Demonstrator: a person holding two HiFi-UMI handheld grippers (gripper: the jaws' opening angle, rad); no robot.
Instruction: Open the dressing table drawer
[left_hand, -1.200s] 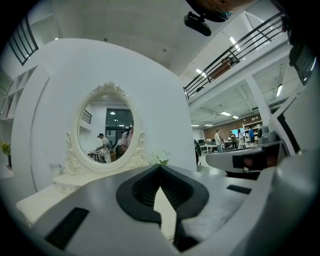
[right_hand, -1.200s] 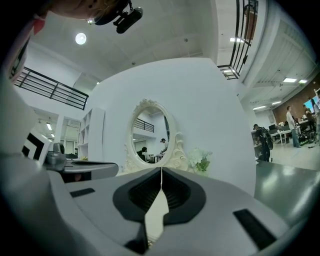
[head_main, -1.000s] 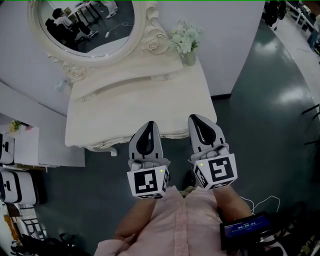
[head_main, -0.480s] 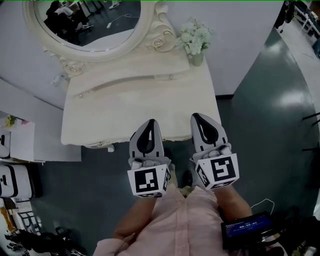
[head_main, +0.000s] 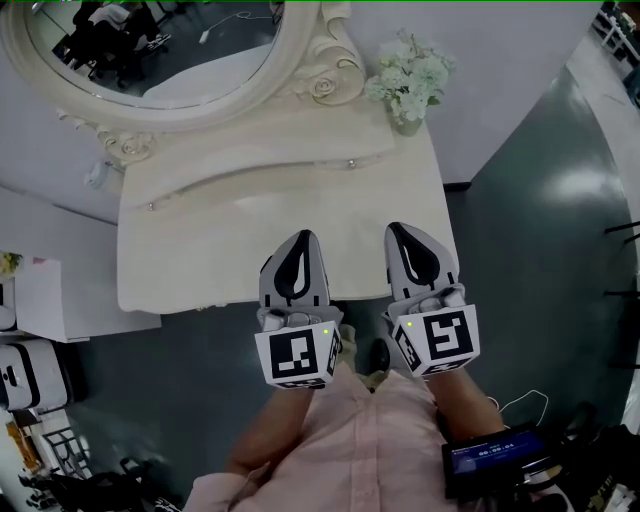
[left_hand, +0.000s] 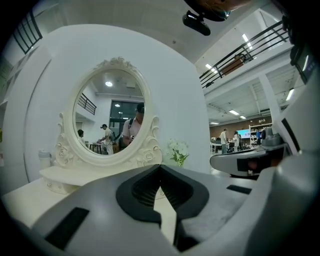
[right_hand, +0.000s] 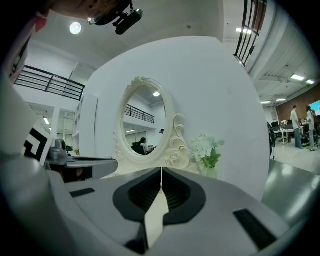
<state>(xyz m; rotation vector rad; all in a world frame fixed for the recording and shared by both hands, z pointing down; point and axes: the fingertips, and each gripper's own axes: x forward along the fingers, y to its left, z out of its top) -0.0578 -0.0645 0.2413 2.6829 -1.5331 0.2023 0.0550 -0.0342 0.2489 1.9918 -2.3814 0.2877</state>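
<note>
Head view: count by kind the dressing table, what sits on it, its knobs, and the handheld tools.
Dressing table: 1
Oval mirror: 1
Vase of flowers: 1
Knobs: 2
Tools: 2 (left tool, right tool, both shut and empty)
Total: 7

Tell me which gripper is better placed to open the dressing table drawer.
Probably left: the left gripper hangs near the middle of the table's front edge, the right gripper near its corner. The drawer is hidden.
</note>
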